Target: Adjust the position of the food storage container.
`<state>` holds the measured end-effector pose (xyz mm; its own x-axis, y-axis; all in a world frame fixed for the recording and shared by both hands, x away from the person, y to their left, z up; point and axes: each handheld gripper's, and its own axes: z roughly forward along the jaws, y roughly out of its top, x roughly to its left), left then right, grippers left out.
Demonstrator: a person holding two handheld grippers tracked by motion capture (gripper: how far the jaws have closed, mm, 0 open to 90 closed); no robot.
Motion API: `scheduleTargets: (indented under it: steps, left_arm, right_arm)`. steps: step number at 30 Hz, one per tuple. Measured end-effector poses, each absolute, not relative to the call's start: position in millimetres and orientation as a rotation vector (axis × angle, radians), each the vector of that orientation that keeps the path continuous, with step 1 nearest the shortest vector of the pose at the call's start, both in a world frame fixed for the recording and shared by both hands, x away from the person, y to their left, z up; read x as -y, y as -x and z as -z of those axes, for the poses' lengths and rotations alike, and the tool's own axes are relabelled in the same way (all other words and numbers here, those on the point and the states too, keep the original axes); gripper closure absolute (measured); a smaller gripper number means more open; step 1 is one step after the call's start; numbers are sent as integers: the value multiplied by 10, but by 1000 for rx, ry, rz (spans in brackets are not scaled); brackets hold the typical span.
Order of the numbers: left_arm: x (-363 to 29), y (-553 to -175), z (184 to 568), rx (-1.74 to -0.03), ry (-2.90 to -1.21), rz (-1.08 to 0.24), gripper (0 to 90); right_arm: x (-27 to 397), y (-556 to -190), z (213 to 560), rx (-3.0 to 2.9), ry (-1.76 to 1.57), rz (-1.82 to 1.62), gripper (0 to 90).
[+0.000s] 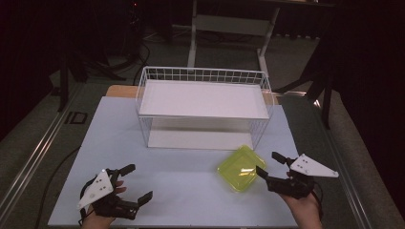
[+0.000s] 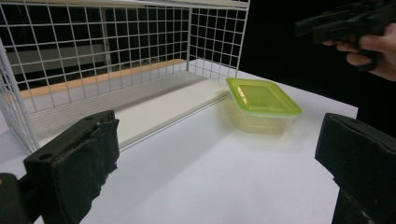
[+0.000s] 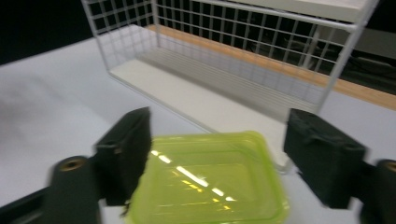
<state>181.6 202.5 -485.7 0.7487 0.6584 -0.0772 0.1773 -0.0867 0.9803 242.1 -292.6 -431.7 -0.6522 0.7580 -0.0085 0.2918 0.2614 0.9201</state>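
Note:
A yellow-green lidded plastic container (image 1: 240, 168) sits on the white table (image 1: 181, 191), just in front of the right end of a white wire shelf rack (image 1: 203, 107). My right gripper (image 1: 273, 164) is open beside the container's right edge, its jaws wider than the container (image 3: 210, 182) and not touching it. My left gripper (image 1: 138, 182) is open at the front left of the table, holding nothing. In the left gripper view the container (image 2: 261, 105) lies ahead to the right, with the right gripper (image 2: 345, 23) above it.
The rack (image 2: 116, 56) has a white top shelf and a white bottom board (image 3: 187, 98), open at the front. The table's front edge is near both hands. Dark floor and a desk frame (image 1: 229, 28) lie beyond the table.

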Motion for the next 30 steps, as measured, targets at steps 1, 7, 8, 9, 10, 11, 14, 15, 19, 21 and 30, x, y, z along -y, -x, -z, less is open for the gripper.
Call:
scheduleTargets:
  steps: [1,7,8,9,10,11,14,15,19,21,30]
  left_arm:
    - [-2025,-1815,4858,-679,-1643,-458,5]
    - [-2029,-1813,4861,-681,-1641,-453,5]
    - [-2028,-1813,4864,-681,-1642,-451,5]
    - [-2026,-1813,4866,-682,-1642,-447,5]
    - [-2026,-1813,4866,-682,-1642,-447,5]
    - [-2024,-1813,4867,-681,-1645,-449,5]
    - [-2016,-1808,4866,-677,-1645,-448,5]
    - [-2013,-1804,4865,-674,-1646,-450,5]
    - [-2012,-1801,4869,-672,-1651,-450,5]
    - [-2012,-1803,4869,-671,-1650,-450,5]
    - [-1993,-1814,4877,-667,-1660,-448,5]
  right_arm:
    - [2942,-2474,4328,-2093,-950,-1353,366]
    - [3025,-2810,4517,-2118,-1020,-1220,604]
    - [3040,-2862,4558,-2122,-1033,-1205,631]
    - [3053,-2913,4596,-2124,-1051,-1194,658]
    - [3053,-2913,4596,-2124,-1051,-1194,658]
    - [3062,-2966,4640,-2127,-1056,-1170,701]
    - [3079,-3077,4746,-2148,-1074,-1134,828]
    - [3082,-3108,4779,-2160,-1077,-1110,864]
    - [3107,-3214,4930,-2205,-1092,-1036,900]
    - [3117,-3220,4990,-2229,-1097,-1021,900]
    - [3209,-3143,5052,-2238,-1118,-998,900]
